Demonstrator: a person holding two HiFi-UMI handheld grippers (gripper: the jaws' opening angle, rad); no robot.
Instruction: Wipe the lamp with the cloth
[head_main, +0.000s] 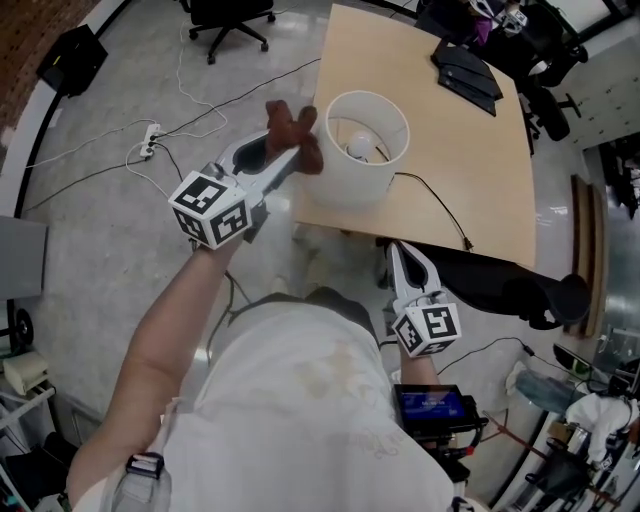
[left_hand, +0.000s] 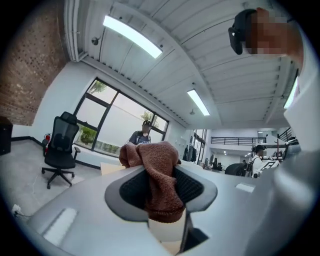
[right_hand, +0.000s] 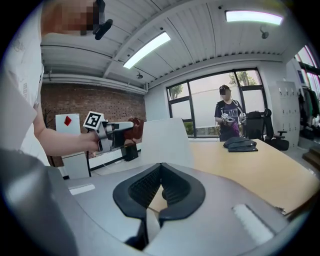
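**Cloth raised to the lampshade, wipe about to begin**

Closest in, low by the near edge of the table (head_main: 485, 170), the right gripper (head_main: 398, 255) hangs idle. Its jaws are pressed together at the tips, with nothing between them.

Higher and further out on the person's left, the left gripper (head_main: 292, 152) points level toward the lamp. Its jaws are clamped on a brown cloth (head_main: 292, 122), which bunches out past the tips.

The cloth sits right beside the left outer wall of the lamp (head_main: 352, 178). The lamp has a white drum shade and stands on the near part of the table, with its bulb (head_main: 358, 150) visible inside. Whether the cloth actually touches the shade cannot be told.

The step in hand looks like bringing the cloth onto the shade. The next move probably calls for light pressure along the wall, since a firm push could tip the lamp while the other gripper is not steadying it.

Beyond the lamp, dark folded items (head_main: 468, 70) lie at the far end of the table.
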